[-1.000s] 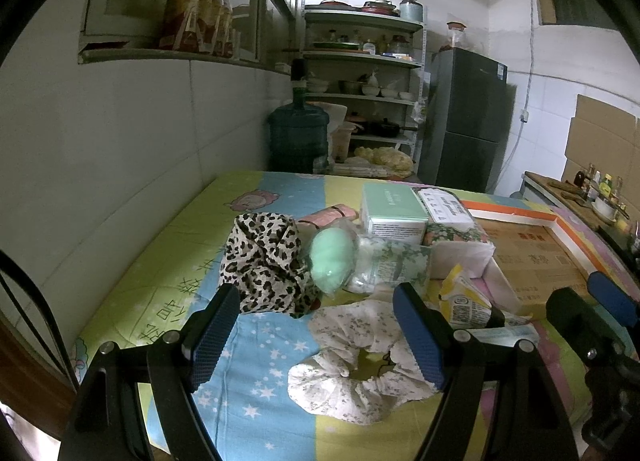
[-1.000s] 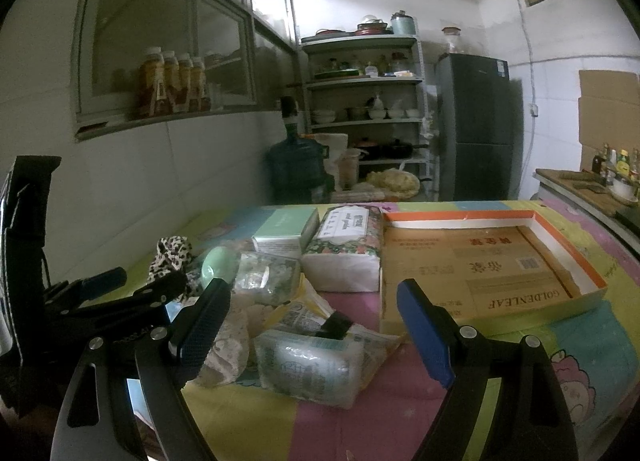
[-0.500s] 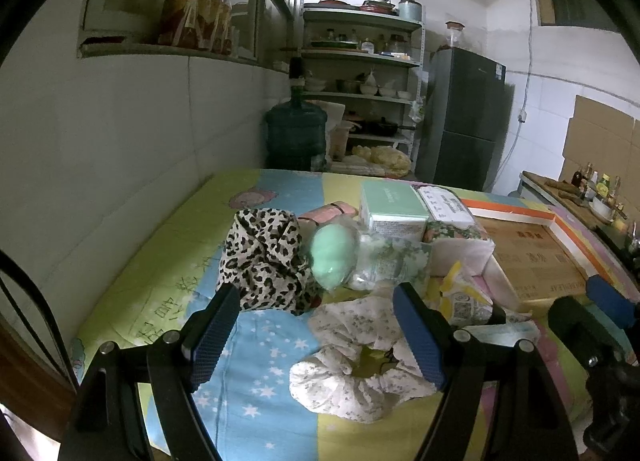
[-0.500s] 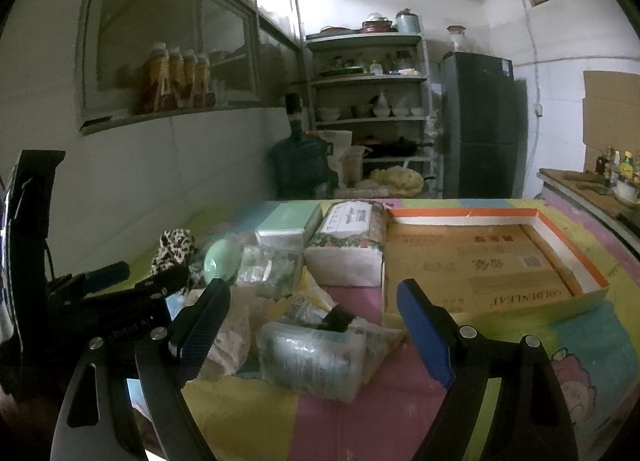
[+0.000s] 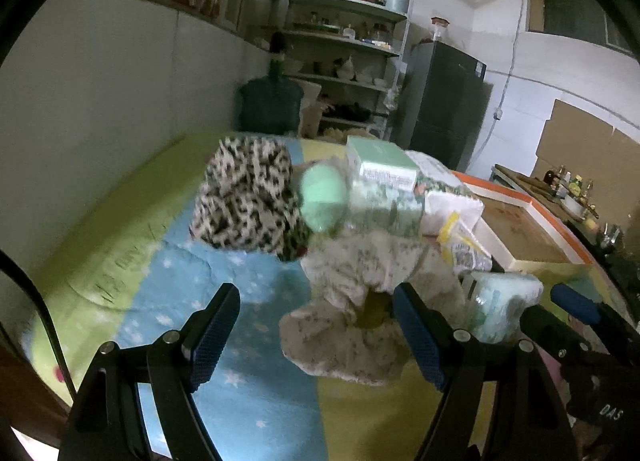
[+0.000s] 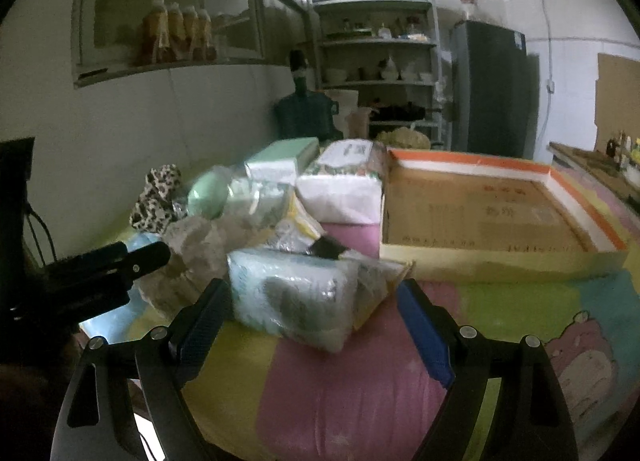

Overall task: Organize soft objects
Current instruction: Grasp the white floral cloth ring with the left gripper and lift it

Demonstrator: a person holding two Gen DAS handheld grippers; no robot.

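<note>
A pile of soft goods lies on a colourful cloth-covered table. In the left wrist view a pale floral scrunchie (image 5: 352, 317) lies just ahead of my open left gripper (image 5: 316, 335), nothing between the fingers. Behind it are a leopard-print cloth (image 5: 248, 201) and a mint-green soft ball (image 5: 322, 197). In the right wrist view a clear-wrapped tissue pack (image 6: 296, 297) sits just ahead of my open right gripper (image 6: 312, 325), its near end reaching between the fingertips. A shallow cardboard box (image 6: 488, 213) with an orange rim lies to the right.
A mint box (image 6: 280, 159) and a floral-wrapped tissue pack (image 6: 344, 181) sit at the back of the pile, with a yellow packet (image 5: 460, 245). A white wall runs along the left. A water jug (image 6: 306, 115), shelves and a dark fridge (image 6: 494, 89) stand behind the table.
Both grippers have moved forward and lower toward the pile; the scrunchie and the wrapped tissue pack look larger and closer. Both stay open.
</note>
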